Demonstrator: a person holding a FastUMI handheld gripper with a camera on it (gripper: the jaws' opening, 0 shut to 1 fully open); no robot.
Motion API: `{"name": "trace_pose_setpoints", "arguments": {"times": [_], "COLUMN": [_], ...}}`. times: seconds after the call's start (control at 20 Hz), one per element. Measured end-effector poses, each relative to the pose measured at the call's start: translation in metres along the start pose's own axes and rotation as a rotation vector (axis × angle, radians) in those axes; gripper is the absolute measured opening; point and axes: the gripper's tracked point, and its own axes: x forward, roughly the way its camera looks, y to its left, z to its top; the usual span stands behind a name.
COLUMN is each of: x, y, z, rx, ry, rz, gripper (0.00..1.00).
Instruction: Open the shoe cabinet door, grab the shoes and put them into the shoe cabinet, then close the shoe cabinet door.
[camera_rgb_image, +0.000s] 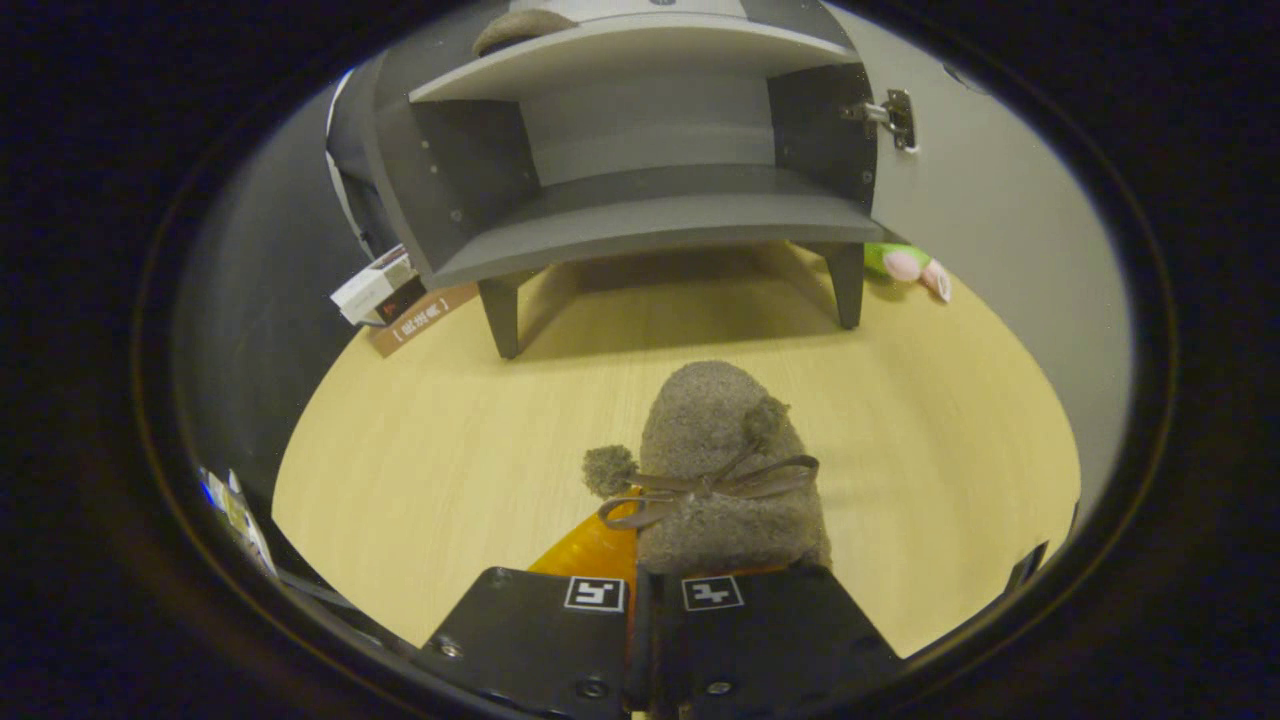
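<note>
Dim warm light, fisheye-bent edges

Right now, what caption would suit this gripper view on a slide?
Fingers shut on a fuzzy brown shoe, carried over the wooden table toward the open grey shoe cabinet.

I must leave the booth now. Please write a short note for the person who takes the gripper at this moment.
Gripper: shut on the shoe, a brown fuzzy one with a bow, held above the wooden table.
Shoe cabinet: stands beyond the fingers; its door is open, swung to the right. The lower shelf looks free.
Done: door opened, shoe grabbed.
Left: put the shoe on the shelf, release it, close the door.
</note>
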Motion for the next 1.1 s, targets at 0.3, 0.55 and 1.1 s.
{"name": "trace_pose_setpoints", "arguments": {"times": [0.3, 0.55, 1.1], "x": [-0.092, -0.152, -0.136], "y": [0.022, 0.041, 0.046], "z": [0.1, 0.196, 0.396], "rx": [-0.098, -0.11, -0.134], "ry": [-0.236, -0.401, -0.604], "rz": [0.03, 0.055, -0.015], "gripper": [0.08, 0.08, 0.08]}}
